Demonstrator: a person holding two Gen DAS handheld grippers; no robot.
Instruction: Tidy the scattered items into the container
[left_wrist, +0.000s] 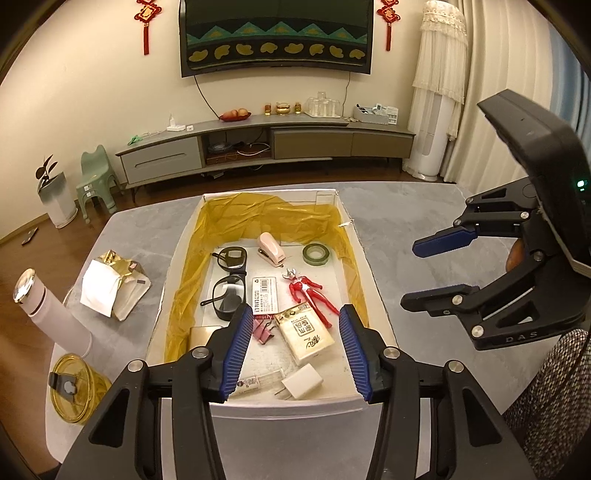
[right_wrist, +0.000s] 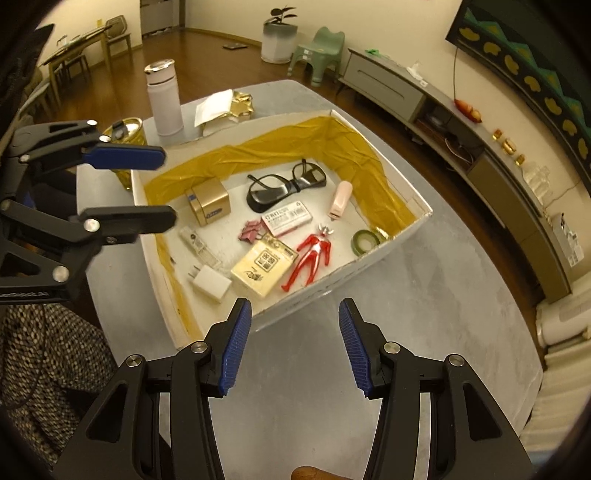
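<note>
A white box (left_wrist: 371, 273) lined with yellow film sits on the grey table (right_wrist: 424, 295). Inside lie black glasses (left_wrist: 229, 280), a pink stapler (left_wrist: 270, 249), a green tape roll (left_wrist: 316, 254), a red toy figure (left_wrist: 308, 291), a tissue pack (left_wrist: 306, 330), a white charger (left_wrist: 301, 382), pink binder clips (left_wrist: 264, 330) and a gold box (right_wrist: 210, 201). My left gripper (left_wrist: 295, 310) hovers open and empty over the box's near end; in the right wrist view the left gripper (right_wrist: 166, 186) shows beside the box. My right gripper (right_wrist: 295, 304) stands open and empty over bare table by the box's wall.
A pale bottle (left_wrist: 55, 317), a gold-wrapped tissue packet (left_wrist: 114, 284) and a yellow jar (left_wrist: 74, 387) stand on the table left of the box. A tweed sleeve (right_wrist: 48, 362) is near the table's edge. A TV cabinet (left_wrist: 266, 144) lies beyond.
</note>
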